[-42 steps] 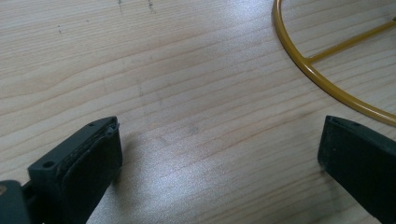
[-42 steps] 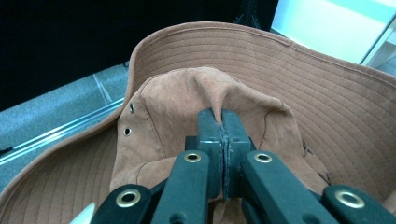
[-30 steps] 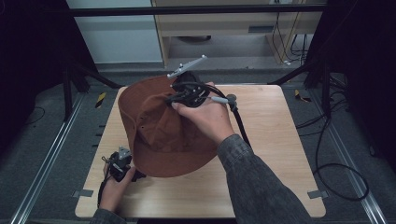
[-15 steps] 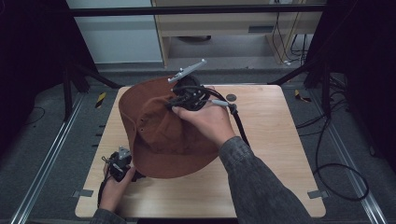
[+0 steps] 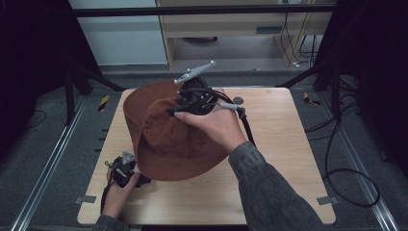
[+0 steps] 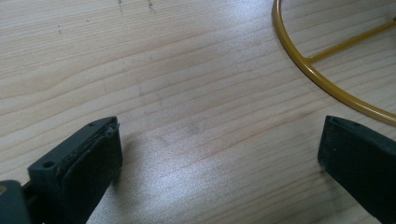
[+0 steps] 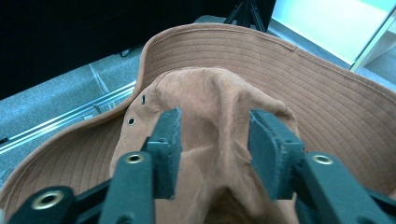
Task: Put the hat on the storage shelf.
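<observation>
Right tool [image 7: 214, 154]: jaws partly closed on a raised fold of the brown hat's crown; fabric bunched between both pads, so it has hold of the hat. In the high view it sits over the hat near the far edge of the tabletop, hand wrapped round it.
Left tool [image 6: 215, 154]: jaws wide apart, nothing between them, bare wood below. In the high view it rests near the left front corner of the tabletop [image 5: 288, 159], just beside the hat's near brim.
Brown hat [image 5: 163, 134]: wide-brimmed, lying across the left half of the tabletop, crown pinched upward, brim tilted and part lifted toward the far edge. 2 small metal eyelets [image 7: 137, 110] show on the crown's side.
Yellow wire ring [image 6: 299, 60]: thin hoop with a spoke, flat on the tabletop, beyond the left tool's jaws.
Step in hand, as judged: lifting or shifting the hat by its crown.
Doing it well: keep the pinch deep in the fold, not at its tip, since soft cloth could slip out. Raise it straight and slowly so the brim clears the tabletop without dragging. The left tool is free to steady the near brim.
Writing: no brand, label or lettering legible on hat, tools or tabletop.
</observation>
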Demonstrator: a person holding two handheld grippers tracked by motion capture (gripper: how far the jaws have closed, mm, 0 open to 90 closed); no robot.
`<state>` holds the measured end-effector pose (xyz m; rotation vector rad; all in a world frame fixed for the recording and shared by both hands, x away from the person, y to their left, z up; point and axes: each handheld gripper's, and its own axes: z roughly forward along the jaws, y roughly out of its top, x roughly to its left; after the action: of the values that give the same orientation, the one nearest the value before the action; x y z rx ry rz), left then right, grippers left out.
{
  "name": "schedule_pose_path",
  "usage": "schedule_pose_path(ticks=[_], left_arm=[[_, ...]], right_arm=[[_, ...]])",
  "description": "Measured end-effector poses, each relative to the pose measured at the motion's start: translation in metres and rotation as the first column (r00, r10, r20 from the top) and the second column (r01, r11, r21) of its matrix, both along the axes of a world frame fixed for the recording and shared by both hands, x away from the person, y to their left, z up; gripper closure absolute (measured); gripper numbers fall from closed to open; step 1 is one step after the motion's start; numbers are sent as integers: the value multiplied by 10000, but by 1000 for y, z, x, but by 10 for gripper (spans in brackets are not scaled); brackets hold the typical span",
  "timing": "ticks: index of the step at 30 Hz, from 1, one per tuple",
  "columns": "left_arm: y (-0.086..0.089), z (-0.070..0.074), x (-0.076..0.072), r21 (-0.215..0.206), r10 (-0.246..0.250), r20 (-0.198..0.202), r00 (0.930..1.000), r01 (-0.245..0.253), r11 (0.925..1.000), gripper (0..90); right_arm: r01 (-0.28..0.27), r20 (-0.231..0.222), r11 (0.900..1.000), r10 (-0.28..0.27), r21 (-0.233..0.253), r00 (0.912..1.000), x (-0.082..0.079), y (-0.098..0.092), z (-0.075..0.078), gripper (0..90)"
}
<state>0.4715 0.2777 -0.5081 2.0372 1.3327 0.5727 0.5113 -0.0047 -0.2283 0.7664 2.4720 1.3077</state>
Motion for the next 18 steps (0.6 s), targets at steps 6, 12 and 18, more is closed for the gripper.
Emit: schedule_pose_path(ticks=[6,12,18], left_arm=[[0,0,0,3,-1,3,10000,1,10000,0],[0,0,0,6,-4,2,10000,4,10000,0],[0,0,0,16,-11,-3,10000,11,10000,0]], right_arm=[[231,229,9997,-232,69,9995,-6,-12,6,358],[548,308,9984,-552,156,9980,-12,-33,13,200],[1094,541,9934,-1112,344,9923,-20,-64,17,128]])
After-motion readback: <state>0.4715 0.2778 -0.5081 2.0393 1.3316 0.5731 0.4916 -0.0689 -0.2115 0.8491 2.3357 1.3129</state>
